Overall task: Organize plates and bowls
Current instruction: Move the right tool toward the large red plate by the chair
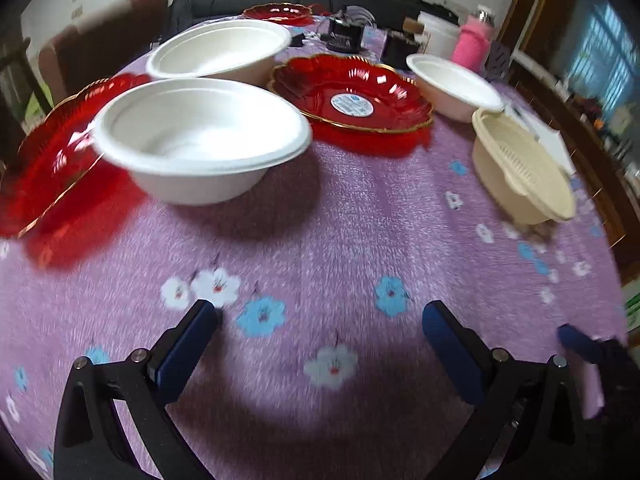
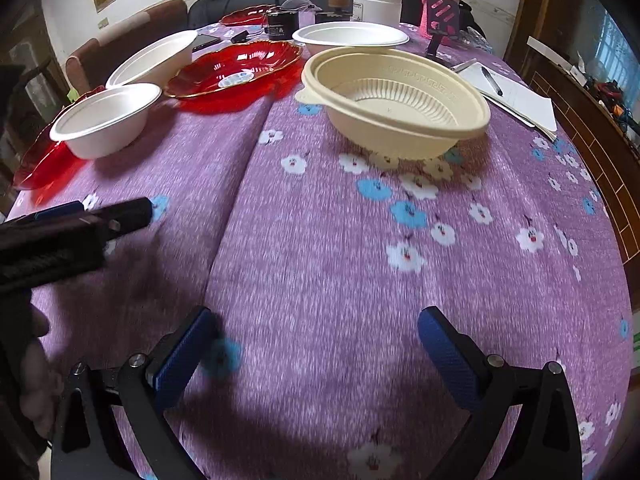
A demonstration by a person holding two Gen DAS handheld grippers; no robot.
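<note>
On the purple flowered tablecloth stand three white bowls: a near one, a far one and a right one. A red plate lies mid-table. Another red plate sits at the left under the near bowl's edge, and a third lies far back. A cream bowl stands on the right. My left gripper and right gripper hover open above bare cloth, holding nothing.
At the far end stand a white jar, a pink-sleeved bottle, a black box and a phone. A notepad with a pen lies at the right edge. A brown chair and dark sofa stand behind.
</note>
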